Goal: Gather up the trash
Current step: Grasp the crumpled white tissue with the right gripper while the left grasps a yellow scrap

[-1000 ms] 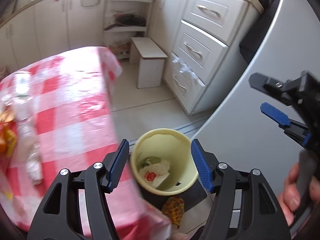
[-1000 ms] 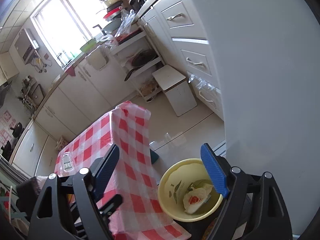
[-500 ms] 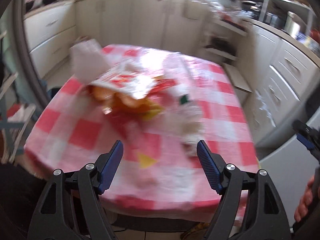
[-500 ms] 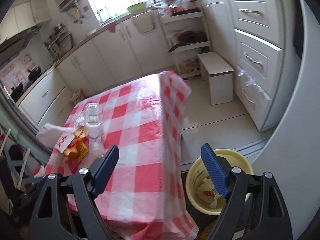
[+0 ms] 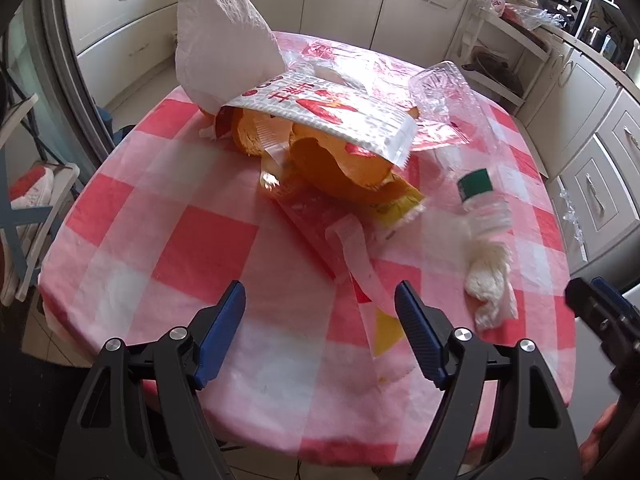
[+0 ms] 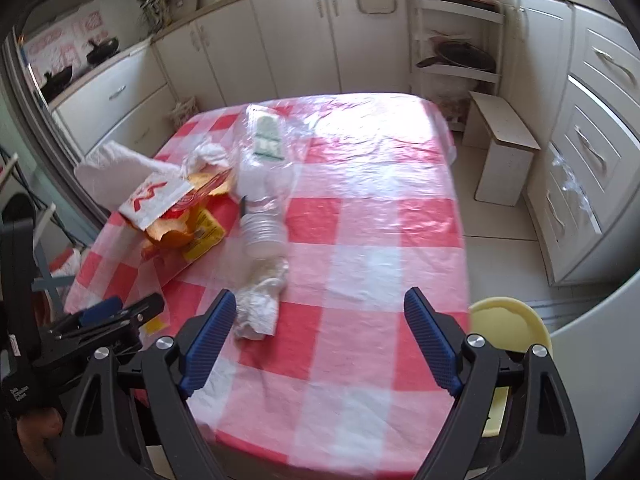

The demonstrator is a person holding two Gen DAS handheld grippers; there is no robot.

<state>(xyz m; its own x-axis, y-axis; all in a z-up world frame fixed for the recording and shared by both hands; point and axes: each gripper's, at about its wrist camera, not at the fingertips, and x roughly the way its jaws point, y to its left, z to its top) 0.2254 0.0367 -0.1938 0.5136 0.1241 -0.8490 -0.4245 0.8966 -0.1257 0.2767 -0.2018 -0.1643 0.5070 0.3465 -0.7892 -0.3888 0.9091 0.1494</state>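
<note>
Most trash is left uncollected on the table [image 5: 192, 256]: wrappers [image 5: 320, 120], peel [image 5: 340, 172], a bottle [image 5: 480, 196], a tissue [image 5: 490, 284]. Both the left gripper [image 5: 320, 334] and right gripper [image 6: 320, 342] are held spread and empty; the bin [image 6: 508, 326] is seen beside the table.

Each black plastic gripper, left gripper [image 5: 320, 334] and right gripper [image 6: 320, 342], carries 2 ribbed blue-padded fingers [image 5: 219, 330] and round silver screws [image 5: 461, 334]; bare skin shows at the lower right frame corner.
</note>
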